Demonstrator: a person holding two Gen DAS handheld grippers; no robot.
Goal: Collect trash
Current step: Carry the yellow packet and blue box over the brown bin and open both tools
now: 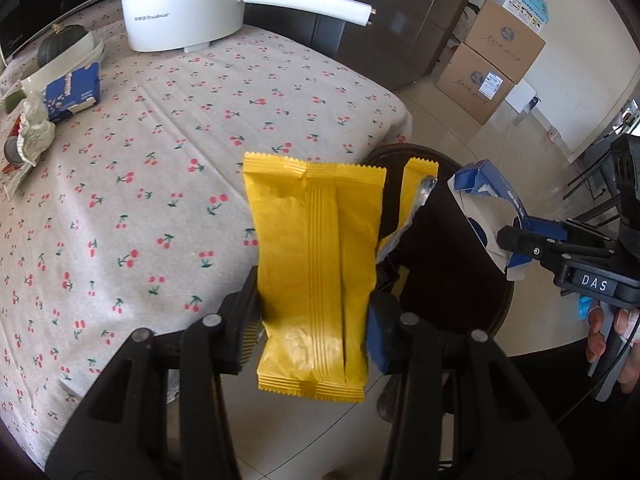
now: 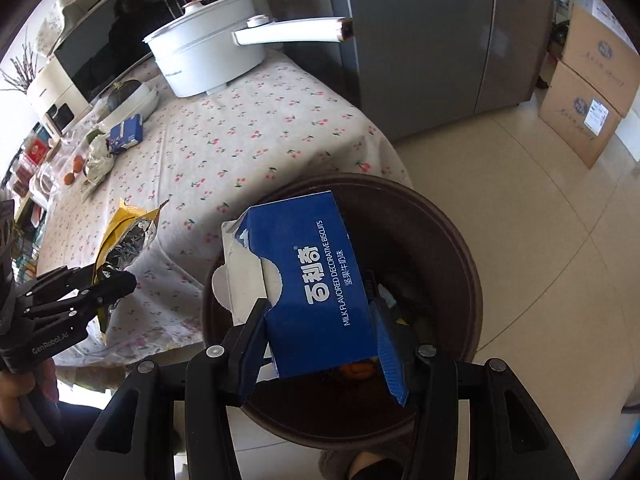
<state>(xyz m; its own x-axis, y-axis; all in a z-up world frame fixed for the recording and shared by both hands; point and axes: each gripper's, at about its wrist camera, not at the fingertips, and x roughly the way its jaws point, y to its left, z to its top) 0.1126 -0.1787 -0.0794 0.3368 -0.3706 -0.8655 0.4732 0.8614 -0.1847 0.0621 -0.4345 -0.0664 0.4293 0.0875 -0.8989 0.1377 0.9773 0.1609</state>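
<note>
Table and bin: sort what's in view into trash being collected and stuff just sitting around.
Part of the job:
- yellow wrapper, clamped in the left gripper
- blue biscuit box, clamped in the right gripper
- brown bin beside the table
- crumpled paper, probably trash

Just lying about:
- white electric pot
- squash
- cardboard boxes

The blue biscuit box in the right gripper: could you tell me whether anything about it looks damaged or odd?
Yes. The blue biscuit box, held over the brown bin, is torn open at its far end, with a ragged white flap hanging loose. It looks like an opened box, so trash.
</note>
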